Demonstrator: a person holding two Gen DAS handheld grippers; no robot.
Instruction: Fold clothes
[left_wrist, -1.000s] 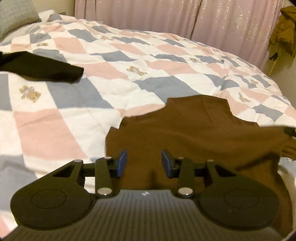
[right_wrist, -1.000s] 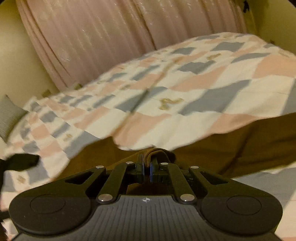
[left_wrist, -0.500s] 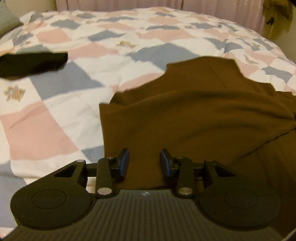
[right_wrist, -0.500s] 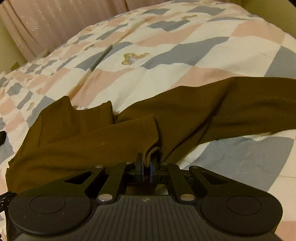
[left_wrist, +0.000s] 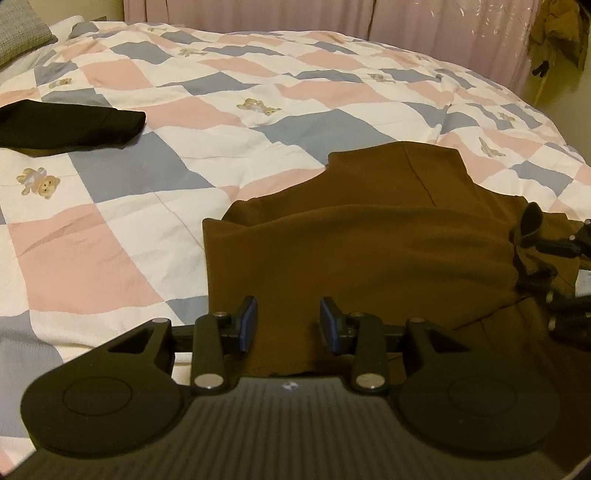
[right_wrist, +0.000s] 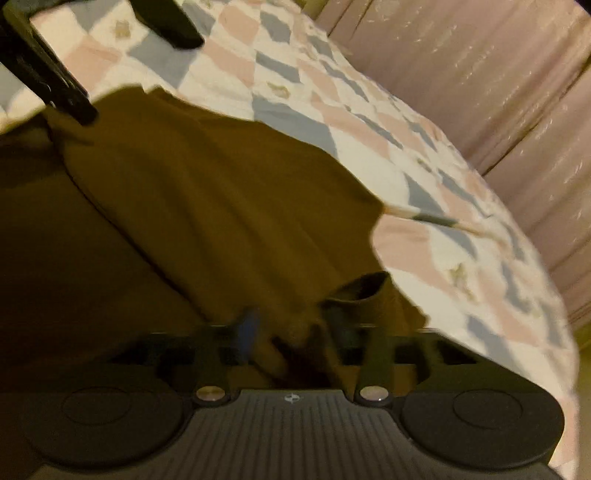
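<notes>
A brown long-sleeved top (left_wrist: 369, 240) lies flat on the patchwork quilt (left_wrist: 147, 206), collar pointing away, with one sleeve folded across its body. My left gripper (left_wrist: 289, 325) hovers open over the near hem and holds nothing. My right gripper (right_wrist: 291, 326) is open at the top's (right_wrist: 203, 184) right side. The sleeve cuff (right_wrist: 364, 291) lies loose by its right finger, in a blurred view. In the left wrist view the cuff (left_wrist: 530, 221) curls up beside the right gripper's fingers (left_wrist: 561, 246) at the right edge.
A black garment (left_wrist: 70, 125) lies on the quilt at the far left. A grey pillow (left_wrist: 18, 37) sits in the far left corner. Pink curtains (left_wrist: 443, 22) hang behind the bed, and an olive jacket (left_wrist: 561, 33) hangs at the far right.
My right gripper carried the sleeve cuff across the top's body, then opened and let it go. My left gripper stayed open over the hem.
</notes>
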